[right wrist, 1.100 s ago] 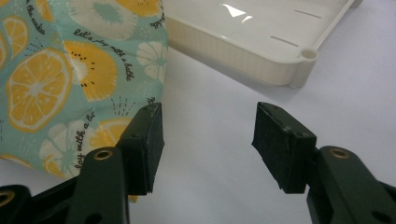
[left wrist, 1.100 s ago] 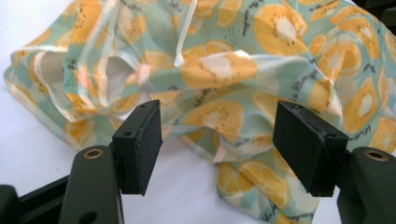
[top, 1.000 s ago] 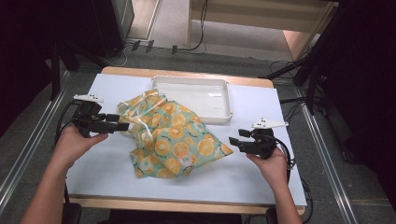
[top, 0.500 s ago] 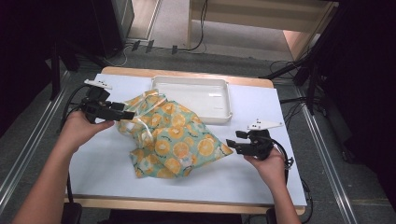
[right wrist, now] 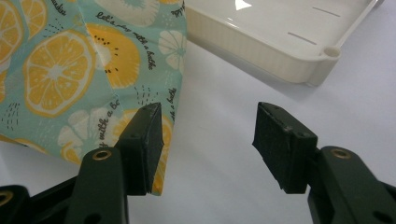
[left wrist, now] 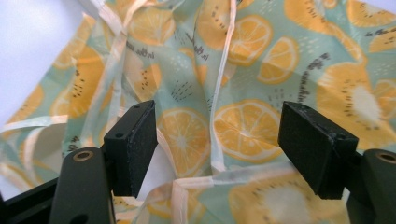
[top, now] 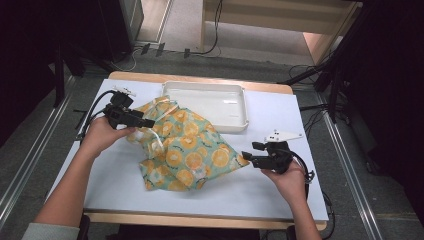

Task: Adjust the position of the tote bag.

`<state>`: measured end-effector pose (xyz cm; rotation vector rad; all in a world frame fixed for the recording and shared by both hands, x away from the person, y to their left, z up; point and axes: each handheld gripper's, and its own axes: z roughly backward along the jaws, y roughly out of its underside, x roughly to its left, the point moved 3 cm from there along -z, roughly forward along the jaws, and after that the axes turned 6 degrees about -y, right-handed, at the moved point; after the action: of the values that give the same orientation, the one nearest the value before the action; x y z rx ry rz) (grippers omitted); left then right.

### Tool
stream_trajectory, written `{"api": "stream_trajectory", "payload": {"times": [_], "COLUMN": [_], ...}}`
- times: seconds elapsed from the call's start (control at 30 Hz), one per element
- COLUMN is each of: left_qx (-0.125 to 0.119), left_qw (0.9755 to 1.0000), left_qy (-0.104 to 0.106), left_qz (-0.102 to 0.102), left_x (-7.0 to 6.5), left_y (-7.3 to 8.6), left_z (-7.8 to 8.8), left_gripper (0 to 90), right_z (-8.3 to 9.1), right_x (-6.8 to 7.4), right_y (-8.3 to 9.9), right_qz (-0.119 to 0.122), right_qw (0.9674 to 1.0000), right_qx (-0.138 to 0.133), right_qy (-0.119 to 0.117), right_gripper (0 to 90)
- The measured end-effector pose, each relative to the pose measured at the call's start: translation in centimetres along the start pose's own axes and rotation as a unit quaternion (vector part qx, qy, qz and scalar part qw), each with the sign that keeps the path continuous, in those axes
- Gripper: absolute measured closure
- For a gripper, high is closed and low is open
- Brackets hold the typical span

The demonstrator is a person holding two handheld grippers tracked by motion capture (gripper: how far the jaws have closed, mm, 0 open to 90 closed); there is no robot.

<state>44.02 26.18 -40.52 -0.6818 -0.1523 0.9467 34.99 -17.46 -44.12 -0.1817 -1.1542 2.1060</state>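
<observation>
A teal cloth bag (top: 185, 150) printed with orange and kiwi slices lies crumpled on the white table, with pale drawstrings (left wrist: 224, 70) across it. My left gripper (top: 150, 122) sits at the bag's far left edge. In the left gripper view its jaws (left wrist: 217, 140) stand wide over the cloth (left wrist: 243, 37) and have just been opening; the pads do not press on it. My right gripper (top: 247, 157) is at the bag's right corner, open. In the right gripper view (right wrist: 208, 140) the cloth's edge (right wrist: 60, 65) lies beside the left pad, with bare table between the pads.
A white rectangular tray (top: 245, 107) stands at the back of the table, touching the bag's far side; its corner (right wrist: 280, 56) is just beyond my right gripper. Black cables trail off both table sides. Bare table lies in front of the bag.
My left gripper has moved away from the person and slightly right, onto the bag's far left edge. The right gripper and the bag have stayed in place.
</observation>
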Motion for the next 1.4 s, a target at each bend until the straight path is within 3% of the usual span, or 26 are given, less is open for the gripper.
{"api": "stream_trajectory", "payload": {"times": [0.27, 0.37, 0.83, 1.13, 1.23, 1.4], "left_qx": [0.006, -0.005, 0.003, 0.003, 0.003, 0.001], "left_qw": [0.9999, 0.9999, 0.9998, 0.9997, 0.9999, 0.9997], "left_qy": [0.012, 0.010, -0.002, 0.008, 0.011, 0.017], "left_qz": [0.006, 0.013, 0.018, 0.022, 0.013, 0.016], "left_x": [0.3, 0.6, 1.6, 1.5, 1.3, 1.2], "left_y": [0.2, 0.7, 2.6, 3.2, 3.3, 3.5], "left_z": [-2.0, -2.6, -5.0, -6.0, -6.1, -6.1], "left_gripper": [22.9, 20.6, 20.8, 30.1, 35.9, 48.9], "right_z": [0.3, 0.4, 0.4, 0.3, 0.2, 0.2], "right_x": [0.0, -0.1, -0.2, -0.2, -0.3, -0.3], "right_y": [0.3, 0.4, 0.7, 0.8, 0.9, 0.9], "right_qz": [-0.005, -0.005, -0.006, -0.008, -0.007, -0.005], "right_qw": [1.0000, 1.0000, 0.9999, 0.9999, 0.9999, 0.9999], "right_qx": [-0.003, -0.004, -0.001, 0.002, 0.004, 0.004], "right_qy": [0.003, 0.005, 0.008, 0.009, 0.009, 0.009], "right_gripper": [43.3, 43.4, 43.4, 43.5, 43.5, 43.5]}}
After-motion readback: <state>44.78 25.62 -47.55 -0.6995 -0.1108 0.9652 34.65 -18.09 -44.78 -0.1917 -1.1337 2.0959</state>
